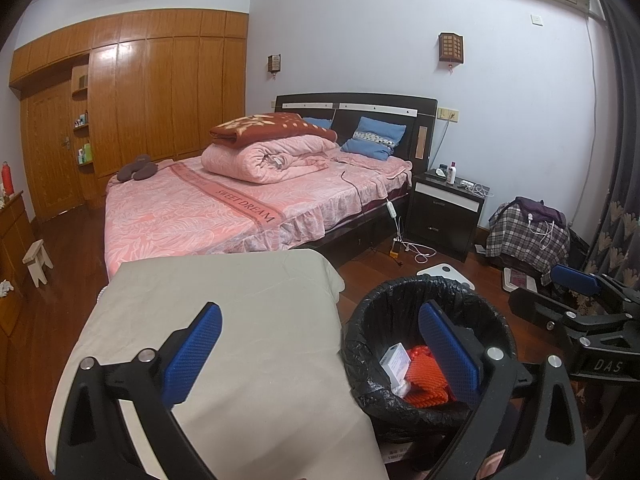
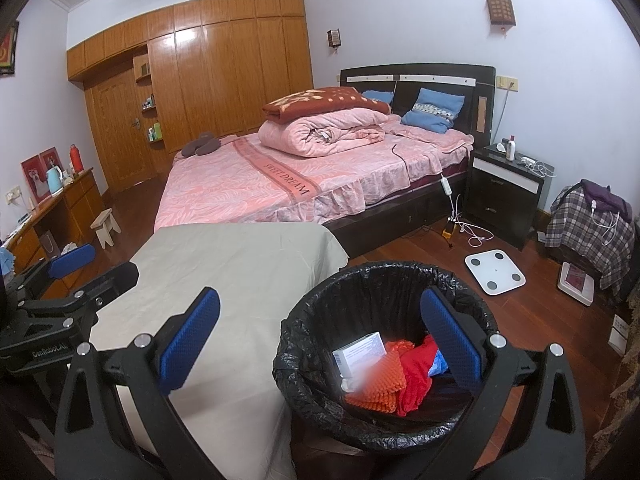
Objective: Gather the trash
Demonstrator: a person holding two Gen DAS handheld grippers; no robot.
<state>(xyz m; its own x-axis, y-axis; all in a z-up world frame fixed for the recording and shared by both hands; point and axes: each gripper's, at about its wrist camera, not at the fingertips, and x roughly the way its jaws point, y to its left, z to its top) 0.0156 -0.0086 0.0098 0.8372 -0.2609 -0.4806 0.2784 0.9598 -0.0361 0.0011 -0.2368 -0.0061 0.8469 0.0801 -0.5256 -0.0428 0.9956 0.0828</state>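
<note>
A round bin lined with a black bag (image 1: 424,312) (image 2: 384,284) stands on the floor to the right of a table draped in a beige cloth (image 1: 232,320) (image 2: 240,280). Inside the bin lie a white box (image 1: 394,364) (image 2: 362,352), orange bumpy wrapping (image 1: 424,382) (image 2: 376,388), and red and blue scraps (image 2: 420,368). My left gripper (image 1: 320,352) is open with nothing in it, straddling the table edge and the bin. Held over the bin's left side, my right gripper (image 2: 320,340) is open too and holds nothing. Each gripper shows at the edge of the other's view.
A bed with pink covers (image 2: 288,176) fills the middle of the room. A dark nightstand (image 2: 504,196), cables, a white scale (image 2: 495,271) and a chair under plaid cloth (image 2: 588,224) stand on the right. A wooden wardrobe (image 2: 224,68), stool (image 2: 105,226) and desk (image 2: 60,212) are on the left.
</note>
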